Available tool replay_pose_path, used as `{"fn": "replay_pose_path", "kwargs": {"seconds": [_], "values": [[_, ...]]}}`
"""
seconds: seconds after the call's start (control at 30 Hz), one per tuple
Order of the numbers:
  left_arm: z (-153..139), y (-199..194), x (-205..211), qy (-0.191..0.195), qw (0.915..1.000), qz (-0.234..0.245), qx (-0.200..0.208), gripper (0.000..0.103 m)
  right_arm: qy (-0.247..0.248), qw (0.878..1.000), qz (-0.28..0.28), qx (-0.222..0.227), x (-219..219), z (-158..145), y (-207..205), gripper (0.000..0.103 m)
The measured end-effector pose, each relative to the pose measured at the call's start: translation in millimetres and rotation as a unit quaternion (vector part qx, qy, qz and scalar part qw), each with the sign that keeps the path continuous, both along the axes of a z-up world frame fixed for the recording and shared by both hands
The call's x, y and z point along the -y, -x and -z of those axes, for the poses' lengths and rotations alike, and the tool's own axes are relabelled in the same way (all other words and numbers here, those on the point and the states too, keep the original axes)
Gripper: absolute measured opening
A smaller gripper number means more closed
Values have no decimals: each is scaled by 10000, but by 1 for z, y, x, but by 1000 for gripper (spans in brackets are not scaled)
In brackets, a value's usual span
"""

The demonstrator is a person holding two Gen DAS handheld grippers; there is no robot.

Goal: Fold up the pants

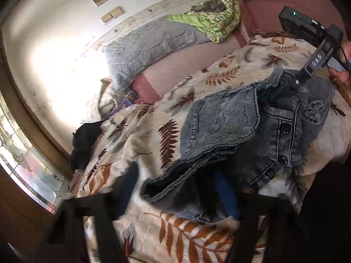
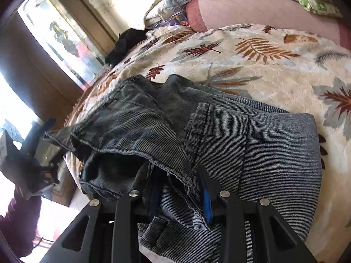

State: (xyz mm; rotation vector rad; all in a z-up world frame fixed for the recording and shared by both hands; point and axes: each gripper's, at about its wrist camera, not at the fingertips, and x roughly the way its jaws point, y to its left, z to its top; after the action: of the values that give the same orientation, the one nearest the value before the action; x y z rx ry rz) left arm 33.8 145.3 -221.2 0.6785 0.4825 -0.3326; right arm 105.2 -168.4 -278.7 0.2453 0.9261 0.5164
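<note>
Both grippers are closed on the pants [image 2: 252, 144] — right gripper [image 2: 178, 188], left gripper [image 1: 177, 188]; a pillow [image 1: 149, 48] is seen at 11 o'clock, a blanket [image 1: 136, 135] underneath.

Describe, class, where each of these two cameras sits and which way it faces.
Left wrist: rides the left hand-held gripper, looking down across the pants on the leaf-print blanket toward the pillow; the right hand-held gripper shows.
Right wrist: rides the right hand-held gripper, looking at the same pants; a sleeve shows.
Shared: pants, blanket, pillow.
</note>
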Motion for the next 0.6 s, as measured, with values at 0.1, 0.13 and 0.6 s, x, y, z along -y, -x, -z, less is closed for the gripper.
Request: {"fn": "replay_pose_path", "kwargs": {"seconds": [0.1,0.13,0.6], "values": [[5,-2,11,-182,9992,190,-303,14,-299,9994,189,-38,9,-1,-2,20],[3,1,14,-224,9991,251,-272,12,-492,9985,247,-66,14,-1,-3,18],[-123,2,150,660,9841,1287,-1028,11,-3423,9350,915,-141,111,-7,12,10]]}}
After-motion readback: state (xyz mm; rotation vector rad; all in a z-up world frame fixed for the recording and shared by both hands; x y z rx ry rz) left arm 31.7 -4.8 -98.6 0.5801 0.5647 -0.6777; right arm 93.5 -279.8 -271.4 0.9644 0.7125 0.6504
